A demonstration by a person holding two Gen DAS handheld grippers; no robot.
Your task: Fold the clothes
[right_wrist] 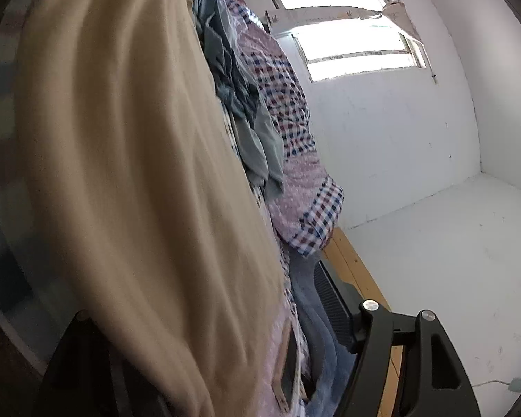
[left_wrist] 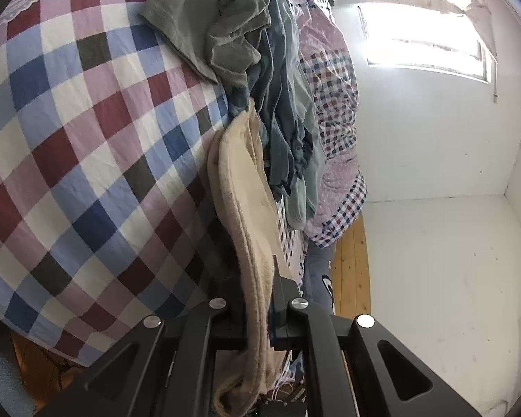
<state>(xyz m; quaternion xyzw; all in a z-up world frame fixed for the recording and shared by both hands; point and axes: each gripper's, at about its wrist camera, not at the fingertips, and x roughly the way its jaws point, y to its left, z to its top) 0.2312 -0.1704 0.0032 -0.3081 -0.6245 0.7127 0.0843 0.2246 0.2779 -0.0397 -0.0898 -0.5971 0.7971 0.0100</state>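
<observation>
Beige fleece was what we saw first: a soft beige fleece garment ran as a narrow fold from the pile of clothes down into the left gripper, whose jaws were clamped nearly shut on it, cloth squeezed between the black fingers and bunching out below them. To its left lay the checked red, blue and white bedsheet; just beyond the garment's far end sat a crumpled grey-green top and a heap of dark teal clothes.

From the right wrist we saw the same garment spread broad and blurred across the left half of the view. The right gripper stood wide open; the fleece hung across its left finger, hiding it, while the ribbed right finger stood clear of the cloth. We could not tell whether the fleece touched the hidden finger.

Only the left view showed the open sheet and the grey-green top. Only the right view showed a flat phone-like slab lying near the gripper on pink dotted bedding.
</observation>
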